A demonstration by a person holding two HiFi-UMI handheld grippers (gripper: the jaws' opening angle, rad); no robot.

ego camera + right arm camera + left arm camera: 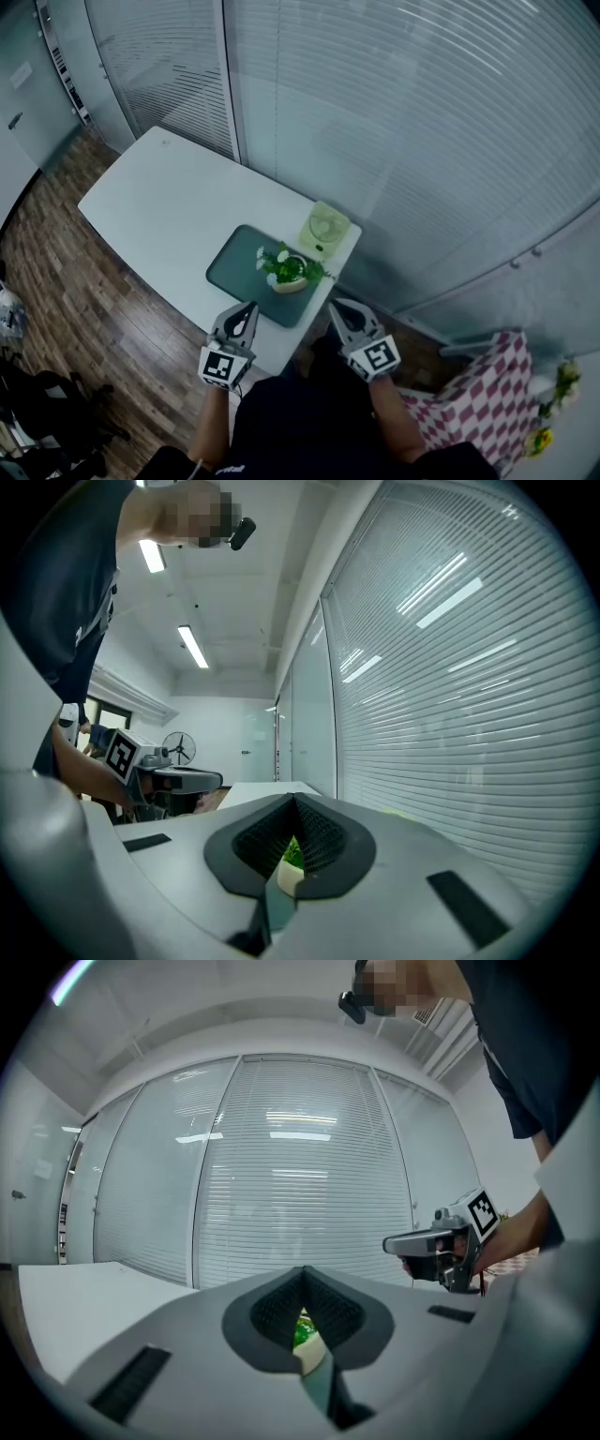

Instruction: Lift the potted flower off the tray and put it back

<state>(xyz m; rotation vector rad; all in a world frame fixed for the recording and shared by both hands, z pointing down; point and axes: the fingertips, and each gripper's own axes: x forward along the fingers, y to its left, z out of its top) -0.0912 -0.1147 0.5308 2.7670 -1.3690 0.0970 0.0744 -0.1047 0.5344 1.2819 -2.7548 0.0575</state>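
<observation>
A potted flower (289,270) with green leaves and small white blooms in a pale pot stands on the dark green tray (236,263) near the table's near end. My left gripper (247,311) is shut and empty, held short of the tray's near edge. My right gripper (337,307) is likewise shut and empty, off the table's right corner, apart from the pot. In the left gripper view the potted flower (302,1337) peeks through the slit between the closed jaws. The right gripper view shows the potted flower (291,866) the same way.
A light green box (324,230) with a round face stands beside the tray's far right edge. The white table (159,211) runs away to the upper left. Glass walls with blinds (422,122) lie behind. A checked cloth (487,398) lies on the floor at the right.
</observation>
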